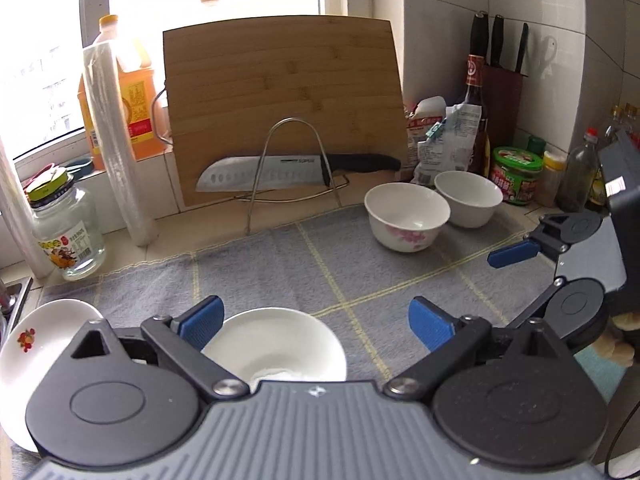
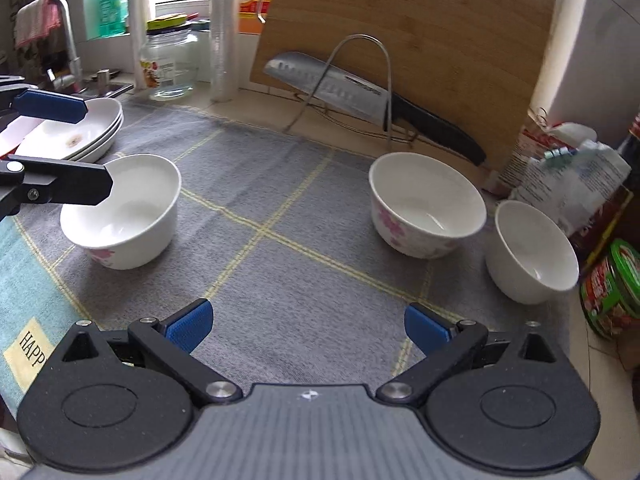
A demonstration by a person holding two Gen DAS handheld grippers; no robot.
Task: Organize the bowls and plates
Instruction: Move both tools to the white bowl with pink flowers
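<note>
Left claw (image 1: 314,322) hovers, seemingly, over bowl (image 1: 276,344).

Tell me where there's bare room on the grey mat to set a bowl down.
The widest bare patch is mid-mat, between the near floral bowl under the left gripper and the far floral bowl, ahead of the open right gripper. It is crowded by the plain bowl, the jars, and the plate stack.
</note>
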